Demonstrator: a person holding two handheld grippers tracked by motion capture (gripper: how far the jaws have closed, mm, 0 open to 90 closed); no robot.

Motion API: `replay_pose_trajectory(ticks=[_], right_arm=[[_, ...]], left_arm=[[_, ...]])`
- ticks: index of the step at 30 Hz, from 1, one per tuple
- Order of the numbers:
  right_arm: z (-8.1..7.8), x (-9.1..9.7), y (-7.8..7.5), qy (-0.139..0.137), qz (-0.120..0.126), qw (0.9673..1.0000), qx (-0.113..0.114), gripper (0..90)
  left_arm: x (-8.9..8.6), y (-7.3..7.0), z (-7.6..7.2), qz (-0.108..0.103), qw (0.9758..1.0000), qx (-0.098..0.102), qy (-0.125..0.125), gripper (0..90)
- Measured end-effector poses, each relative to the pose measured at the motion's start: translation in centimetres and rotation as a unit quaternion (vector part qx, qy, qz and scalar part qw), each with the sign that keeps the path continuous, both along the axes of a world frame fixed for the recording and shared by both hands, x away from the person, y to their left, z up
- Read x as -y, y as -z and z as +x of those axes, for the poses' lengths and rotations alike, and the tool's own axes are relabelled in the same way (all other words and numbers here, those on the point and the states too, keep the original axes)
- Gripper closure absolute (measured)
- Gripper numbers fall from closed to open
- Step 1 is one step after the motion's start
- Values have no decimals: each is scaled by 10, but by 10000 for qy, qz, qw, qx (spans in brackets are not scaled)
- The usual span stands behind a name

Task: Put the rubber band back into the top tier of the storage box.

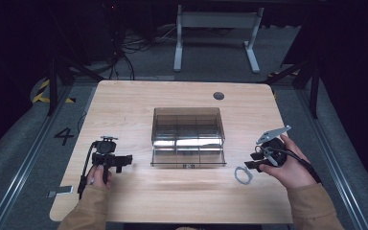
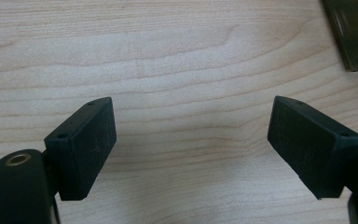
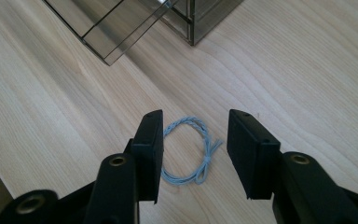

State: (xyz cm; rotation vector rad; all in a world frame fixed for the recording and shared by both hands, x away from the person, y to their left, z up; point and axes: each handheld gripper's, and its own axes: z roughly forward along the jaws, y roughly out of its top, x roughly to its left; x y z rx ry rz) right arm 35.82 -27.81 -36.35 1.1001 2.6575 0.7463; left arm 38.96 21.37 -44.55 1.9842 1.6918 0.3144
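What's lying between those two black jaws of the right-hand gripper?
A light blue braided cord loop lies flat on the wooden table between the open jaws of the right gripper, untouched, as the right gripper view shows.

Lab or recording workspace, wooden table (image 1: 124,100), taped floor markings (image 1: 45,91), tangled cables (image 1: 134,45), dark surroundings

Your sleeves are tan; your left gripper (image 1: 106,158) and right gripper (image 1: 263,155) are black, brass-ringed holes at the jaw bases, right one topped by a grey plate.

A pale blue braided loop (image 3: 186,150) lies on light wood-grain table (image 3: 307,70); the box (image 1: 188,136) is smoky grey.
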Motion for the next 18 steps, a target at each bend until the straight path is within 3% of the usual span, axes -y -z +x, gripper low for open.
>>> replay_pose_trajectory(ticks=[13,18], right_arm=[[10,-5,22,192,-188,9989,-395,632],[14,-8,33,148,-279,9979,-564,643]], left_arm=[[1,0,0,24,10000,-17,23,162],[1,0,1,50,10000,-58,-35,162]])
